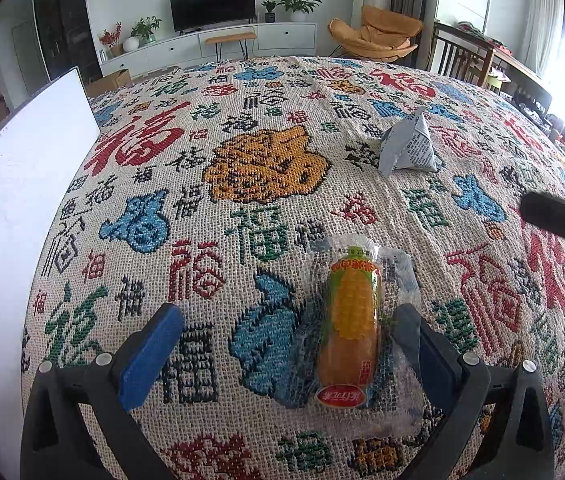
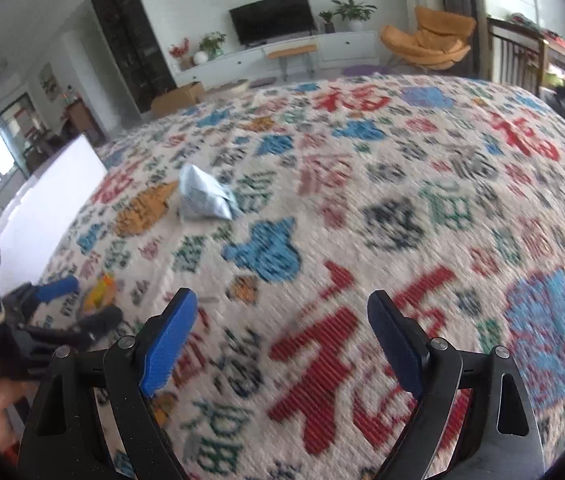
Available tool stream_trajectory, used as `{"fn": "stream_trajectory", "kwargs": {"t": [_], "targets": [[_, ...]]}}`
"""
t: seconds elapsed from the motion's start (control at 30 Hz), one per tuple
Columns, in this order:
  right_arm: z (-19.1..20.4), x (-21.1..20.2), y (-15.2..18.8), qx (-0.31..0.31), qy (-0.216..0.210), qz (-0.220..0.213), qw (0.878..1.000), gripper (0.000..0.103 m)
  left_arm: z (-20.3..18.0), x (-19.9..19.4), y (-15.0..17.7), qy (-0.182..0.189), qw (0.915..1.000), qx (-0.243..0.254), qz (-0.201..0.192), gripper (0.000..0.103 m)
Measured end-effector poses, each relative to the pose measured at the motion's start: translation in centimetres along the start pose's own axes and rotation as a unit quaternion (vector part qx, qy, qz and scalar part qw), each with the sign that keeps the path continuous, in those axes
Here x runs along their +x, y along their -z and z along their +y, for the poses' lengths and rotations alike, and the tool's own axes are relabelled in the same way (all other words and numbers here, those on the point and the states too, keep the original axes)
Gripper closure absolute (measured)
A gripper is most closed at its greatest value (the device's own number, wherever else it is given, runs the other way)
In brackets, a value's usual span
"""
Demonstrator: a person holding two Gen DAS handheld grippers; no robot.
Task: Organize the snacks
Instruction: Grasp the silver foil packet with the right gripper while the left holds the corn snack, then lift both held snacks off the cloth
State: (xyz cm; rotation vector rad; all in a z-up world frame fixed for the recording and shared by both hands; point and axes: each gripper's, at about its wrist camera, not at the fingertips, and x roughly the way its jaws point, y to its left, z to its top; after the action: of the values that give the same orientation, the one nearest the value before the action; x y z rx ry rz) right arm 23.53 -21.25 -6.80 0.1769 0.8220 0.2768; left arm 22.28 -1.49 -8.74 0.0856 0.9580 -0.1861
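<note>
A corn snack in a clear wrapper (image 1: pixel 352 320) lies on the patterned tablecloth (image 1: pixel 242 200) between the fingers of my left gripper (image 1: pixel 288 320), nearer the right finger. The left gripper is open and not closed on it. A silver pyramid-shaped snack packet (image 1: pixel 408 146) stands farther back to the right; it also shows in the right wrist view (image 2: pixel 204 194). My right gripper (image 2: pixel 282 316) is open and empty above the cloth. The right wrist view is blurred and shows the left gripper (image 2: pixel 78 300) around the corn snack (image 2: pixel 100 292) at the far left.
A white box or board (image 1: pixel 22 184) stands at the table's left edge, also in the right wrist view (image 2: pixel 46 200). A dark tip of the other gripper (image 1: pixel 558 224) enters at the right. A TV stand, chairs and plants are beyond the table.
</note>
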Motion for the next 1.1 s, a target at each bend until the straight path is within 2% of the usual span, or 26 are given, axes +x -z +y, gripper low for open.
{"fn": "stream_trajectory", "kwargs": {"t": [0.1,0.27,0.3,0.33,0.4,0.5,0.63,0.8,0.9,1.1], "targets": [[3.0,3.5,-3.0,-0.055,-0.031,0.003,0.998,0.014,0.0,0.0,0.0,0.000,1.0000,0.000,0.000,0.000],[5.8,10.4,-5.4,-0.104,-0.038,0.060,0.992,0.017,0.0,0.0,0.0,0.000,1.0000,0.000,0.000,0.000],[6.2,10.6,-5.4,-0.113,-0.030,0.055,0.992,0.034,0.0,0.0,0.0,0.000,1.0000,0.000,0.000,0.000],[6.4,10.7,-5.6,-0.116,-0.027,0.053,0.991,0.059,0.0,0.0,0.0,0.000,1.0000,0.000,0.000,0.000],[5.6,10.1,-5.8,-0.089,-0.045,0.049,0.994,0.064,0.1,0.0,0.0,0.000,1.0000,-0.001,0.000,0.000],[4.2,7.7,-4.9,-0.061,-0.057,0.036,0.996,0.065,0.0,0.0,0.0,0.000,1.0000,0.000,0.000,0.000],[2.5,2.6,-2.3,-0.037,-0.065,0.022,0.997,0.065,0.0,0.0,0.0,0.000,1.0000,0.000,0.000,0.000],[1.3,-3.3,2.1,-0.032,-0.035,0.008,0.999,0.064,0.0,0.0,0.0,0.000,1.0000,0.000,0.000,0.000],[0.7,-4.3,3.5,-0.028,-0.014,-0.005,0.999,0.064,0.1,0.0,0.0,0.000,1.0000,0.000,0.000,0.000],[-0.4,-3.3,4.1,-0.002,-0.016,-0.002,1.000,0.064,0.0,0.0,0.0,0.000,1.0000,0.000,0.000,0.000]]}}
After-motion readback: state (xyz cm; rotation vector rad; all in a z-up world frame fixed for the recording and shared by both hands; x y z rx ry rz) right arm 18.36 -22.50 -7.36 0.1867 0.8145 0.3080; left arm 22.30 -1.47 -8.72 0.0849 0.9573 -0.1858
